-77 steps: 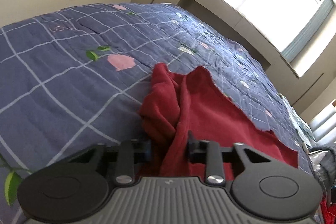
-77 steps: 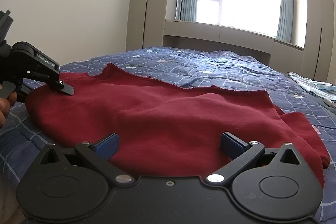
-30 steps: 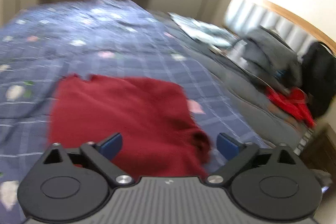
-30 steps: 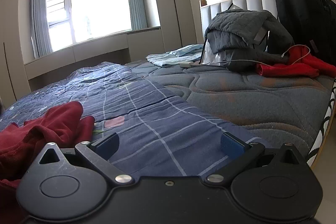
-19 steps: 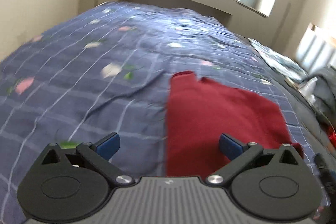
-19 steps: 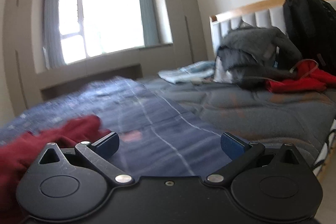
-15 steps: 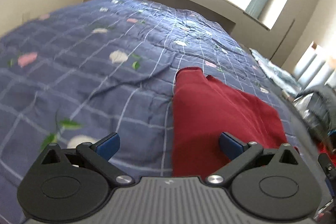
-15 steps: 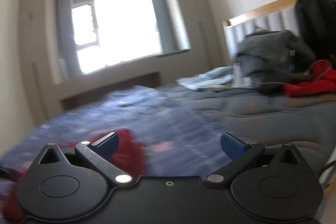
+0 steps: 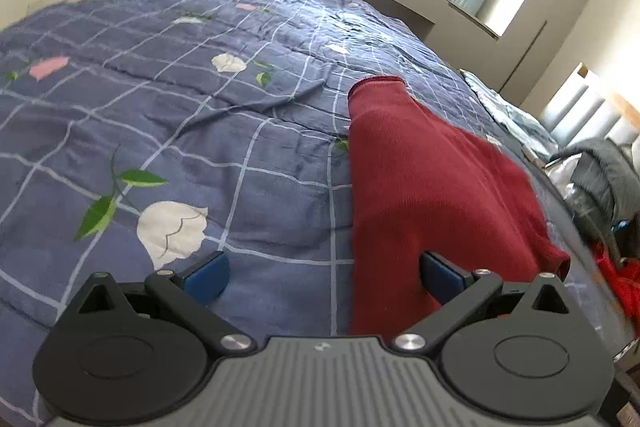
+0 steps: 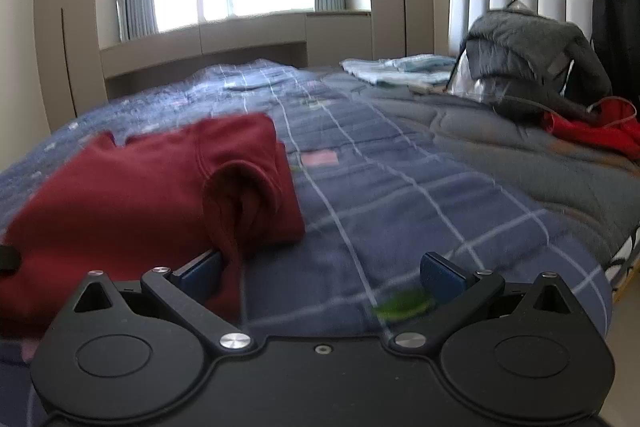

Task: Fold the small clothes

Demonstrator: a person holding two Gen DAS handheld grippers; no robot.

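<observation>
Both cameras have swung since the earlier frames: the left gripper (image 9: 322, 273), which was clamped on bunched red cloth, now hangs with its jaws wide apart and nothing between them, and the right gripper (image 10: 320, 273), which faced the grey mattress side, now looks back at the garment, jaws likewise apart and empty. Red sweater (image 9: 432, 195) lies partly folded on the blue checked quilt (image 9: 200, 115), a long straight folded edge running away from the left gripper, with the gripper's right pad over the cloth and its left pad over bare quilt. From the right wrist view a loose sleeve or cuff (image 10: 240, 195) stands up in an open loop at the near corner, draping down just beside the right gripper's left pad; contact there cannot be told. Judgement: fold is part-done and the next fold has not begun. Risks: the standing cuff is likely to catch on a pad and drag, pulling the layers askew; a pinch taken at the straight edge may pick up only the top layer, so the fold opens on lifting; soft quilt beneath may be nipped together with the cloth and wrinkle or lift with it. Grey jacket (image 10: 532, 55) and other clothes near the headboard lie well apart, no interference expected.
</observation>
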